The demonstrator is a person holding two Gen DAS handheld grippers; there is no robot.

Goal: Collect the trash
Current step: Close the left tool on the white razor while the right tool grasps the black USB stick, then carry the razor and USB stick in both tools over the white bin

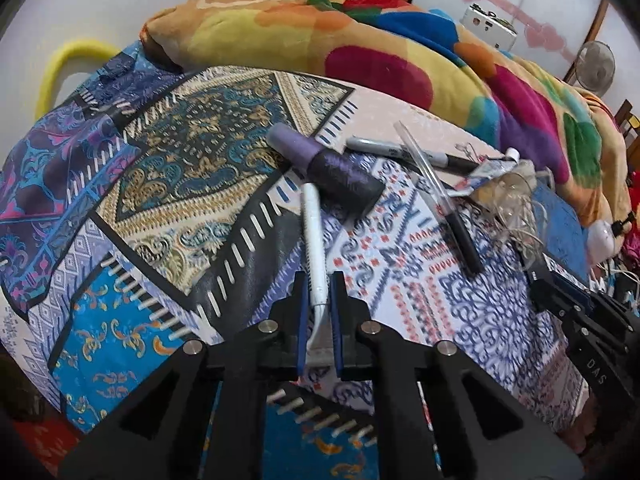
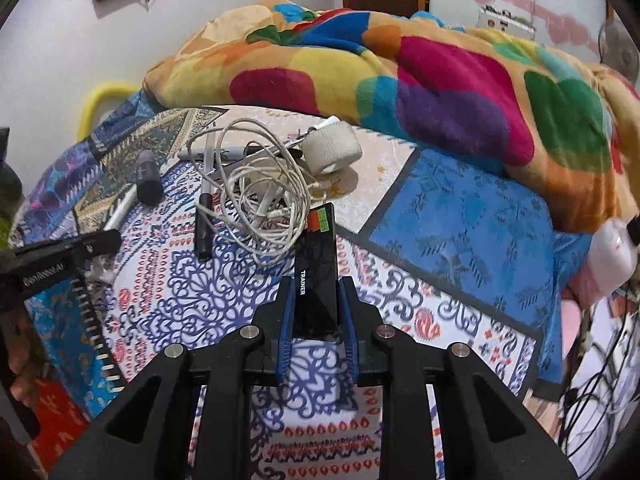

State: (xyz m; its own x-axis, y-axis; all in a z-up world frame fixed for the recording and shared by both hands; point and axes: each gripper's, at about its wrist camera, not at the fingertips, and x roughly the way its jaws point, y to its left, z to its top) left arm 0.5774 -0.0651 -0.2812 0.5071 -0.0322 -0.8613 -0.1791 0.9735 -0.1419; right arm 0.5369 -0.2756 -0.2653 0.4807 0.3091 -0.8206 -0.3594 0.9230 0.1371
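Fig.: Trash pickup on a bed, partway done (judged). Fleece blanket (image 2: pixel 420 76) heaped behind the patchwork bedsheet (image 1: pixel 168 184), taken here as landmark. On the sheet, not yet collected: tangled white cable (image 2: pixel 260 200) near its middle, bandage roll (image 2: pixel 332 150) just behind the cable, purple thread spool (image 1: pixel 332 168) twd. the sheet's left, w/ markers (image 1: pixel 412 152) beside it. Left gripper (image 1: pixel 319 304): jaws pinching a white pen-like stick (image 1: pixel 313 248), tip reaching the spool. Right gripper (image 2: pixel 316 304): jaws pinching a black card box (image 2: pixel 316 272) marked "TRAINER", over the sheet's front. No bin in view.
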